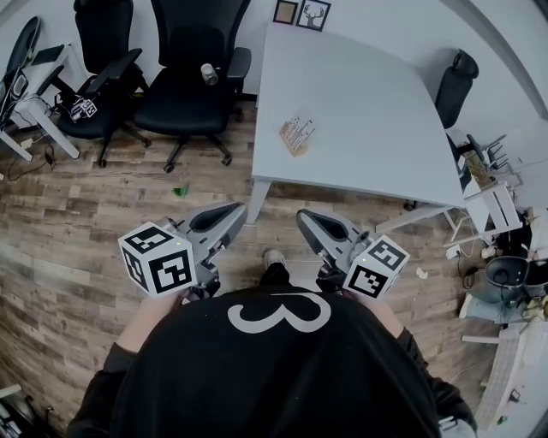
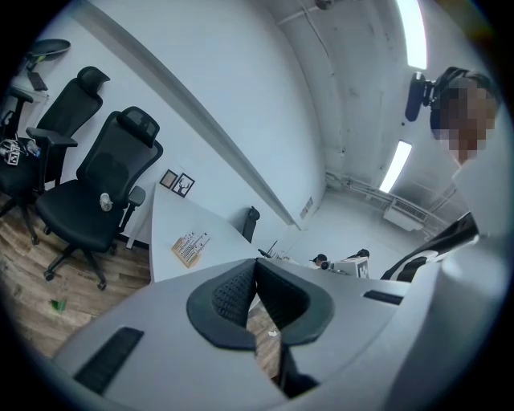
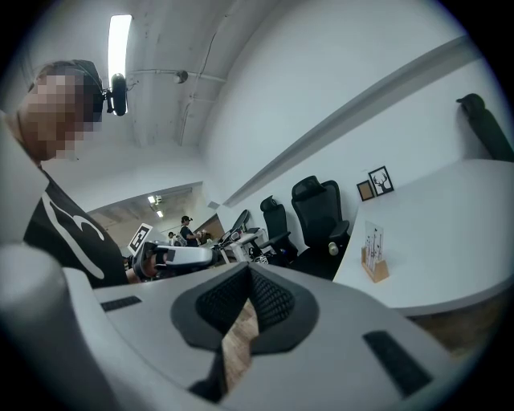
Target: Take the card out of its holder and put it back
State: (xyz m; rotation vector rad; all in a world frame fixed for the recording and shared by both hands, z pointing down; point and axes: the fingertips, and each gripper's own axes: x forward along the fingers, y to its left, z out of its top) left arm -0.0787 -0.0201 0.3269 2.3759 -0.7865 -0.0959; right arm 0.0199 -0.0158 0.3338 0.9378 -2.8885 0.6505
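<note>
The card (image 1: 300, 127) was seen seated in its holder (image 1: 293, 145), upper centre; left gripper (image 1: 233, 210) and right gripper (image 1: 305, 217) were held away, jaws closed, empty.

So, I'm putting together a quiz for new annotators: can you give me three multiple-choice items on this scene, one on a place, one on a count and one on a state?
1. Where does the card holder stand?
A. on the white table
B. on the wooden floor
C. on a chair seat

2. How many framed pictures show at the table's far end?
A. one
B. two
C. four

3. How do the right gripper's jaws stand?
A. shut on a card
B. wide open
C. shut, nothing between them

Answers:
1. A, the holder sits on the tabletop.
2. B, two frames stand side by side.
3. C, its pads meet with only floor visible below.
</note>
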